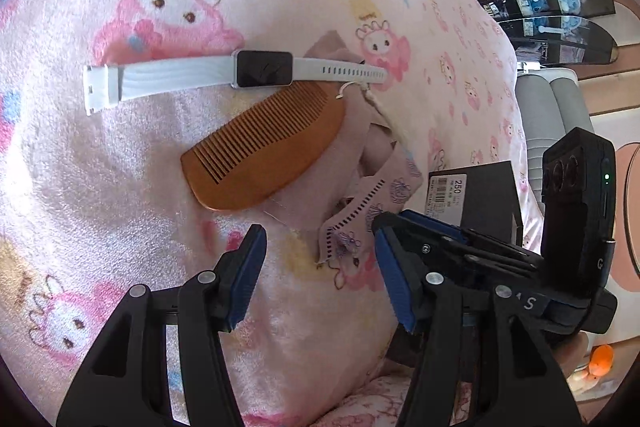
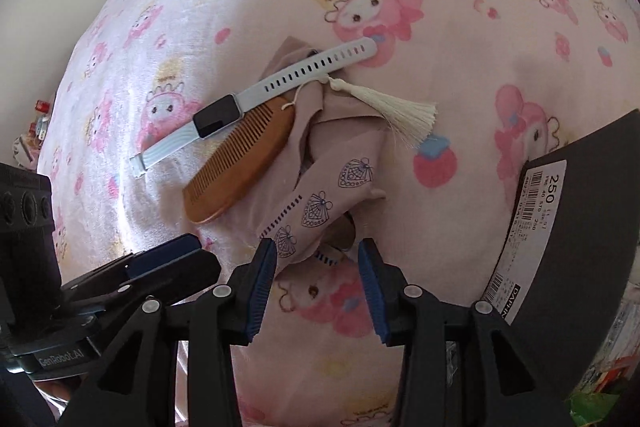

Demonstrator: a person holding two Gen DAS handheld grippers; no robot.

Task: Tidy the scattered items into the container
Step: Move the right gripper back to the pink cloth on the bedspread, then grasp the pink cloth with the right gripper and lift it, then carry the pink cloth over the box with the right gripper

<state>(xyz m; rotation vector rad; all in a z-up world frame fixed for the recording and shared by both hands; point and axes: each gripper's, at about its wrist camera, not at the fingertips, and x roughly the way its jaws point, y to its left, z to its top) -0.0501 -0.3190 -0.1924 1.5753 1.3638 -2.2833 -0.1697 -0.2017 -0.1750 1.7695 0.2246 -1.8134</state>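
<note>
On a pink cartoon-print blanket lies a white smartwatch with its strap stretched flat. A brown wooden comb with a cream tassel lies against it, partly on a beige embroidered cloth. The black box with a barcode label stands at the right. My left gripper is open just short of the cloth's near end. My right gripper is open, with the cloth's tip between its fingers and not pressed.
The blanket's edge falls away on the right toward grey cushions and dark glass shelves. An orange object sits low at the right. Small items lie beyond the blanket's left edge. The two grippers are close side by side.
</note>
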